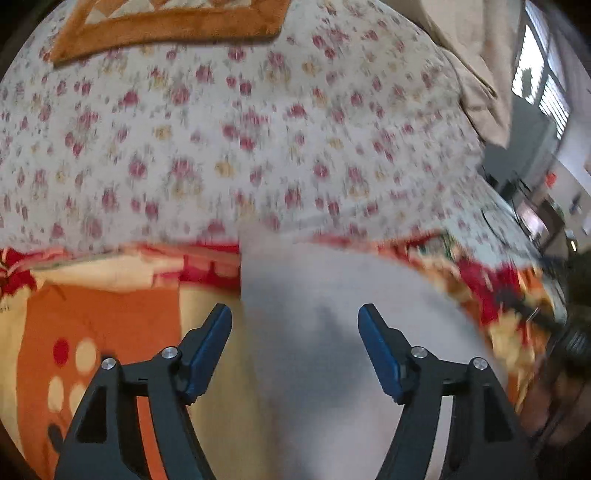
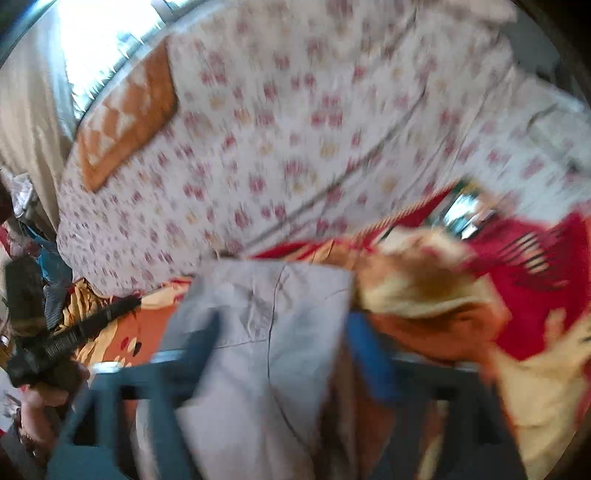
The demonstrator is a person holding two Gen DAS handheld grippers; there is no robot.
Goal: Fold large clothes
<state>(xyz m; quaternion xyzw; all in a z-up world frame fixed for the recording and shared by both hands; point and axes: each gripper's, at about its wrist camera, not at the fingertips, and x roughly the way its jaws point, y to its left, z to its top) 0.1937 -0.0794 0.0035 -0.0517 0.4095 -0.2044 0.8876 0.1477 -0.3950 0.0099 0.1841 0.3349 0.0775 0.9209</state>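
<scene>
A pale grey garment (image 1: pixel 332 332) lies on the bed over an orange, red and cream blanket (image 1: pixel 110 314). My left gripper (image 1: pixel 294 317) is open, its blue pads (image 1: pixel 210 347) spread wide above the garment, holding nothing. In the right wrist view the same garment (image 2: pixel 266 314) shows seams and runs between the blurred fingers of my right gripper (image 2: pixel 284 325). The jaws look spread with the cloth between them, but motion blur hides whether they grip it. The left gripper and the hand holding it appear in the right wrist view at far left (image 2: pixel 55 343).
A white bedsheet with red flowers (image 1: pixel 258 129) covers the bed. An orange patterned mat (image 1: pixel 166 26) lies at its far end, also in the right wrist view (image 2: pixel 125 118). A beige curtain (image 1: pixel 476 74) and a bright window (image 1: pixel 543 74) are at the right. Clutter sits beside the bed (image 2: pixel 40 258).
</scene>
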